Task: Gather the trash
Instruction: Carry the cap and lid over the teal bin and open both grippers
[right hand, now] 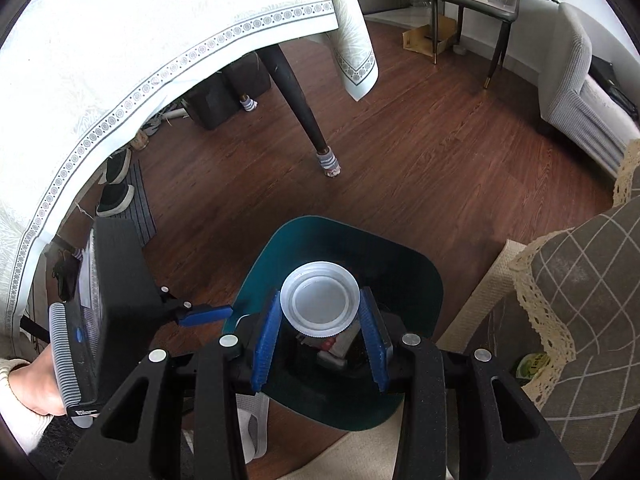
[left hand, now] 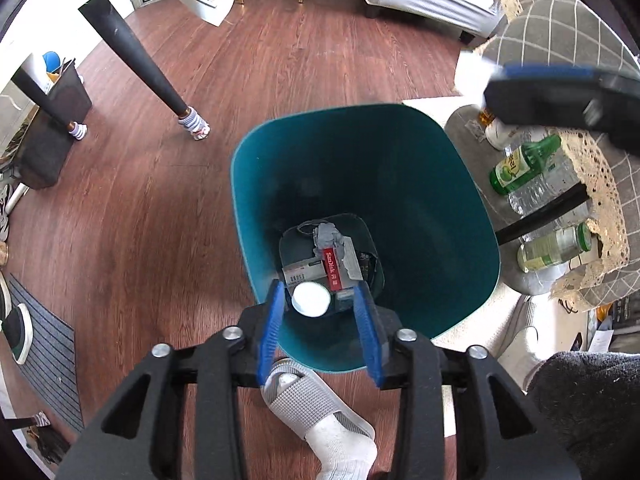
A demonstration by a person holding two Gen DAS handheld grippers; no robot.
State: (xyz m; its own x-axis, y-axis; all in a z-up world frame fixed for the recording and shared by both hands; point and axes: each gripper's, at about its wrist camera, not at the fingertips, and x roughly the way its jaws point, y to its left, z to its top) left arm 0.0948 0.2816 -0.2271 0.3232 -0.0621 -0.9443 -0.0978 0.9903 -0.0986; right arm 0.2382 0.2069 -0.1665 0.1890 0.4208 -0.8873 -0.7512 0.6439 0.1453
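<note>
We can read one brand only: "SanDisk" in white letters on a red card package [left hand: 331,268] lying at the bottom of the teal bin [left hand: 440,216], with two small characters after the word that we cannot make out. Beside it a white box [left hand: 302,273] carries a barcode and small print, and a green bottle [left hand: 520,164] on the low grey worktop [left hand: 468,148] has a label, but both are too small for us to read. On the back of the left hand-held gripper [right hand: 206,315] we see a blue logo and a line of white print, too blurred to read.
</note>
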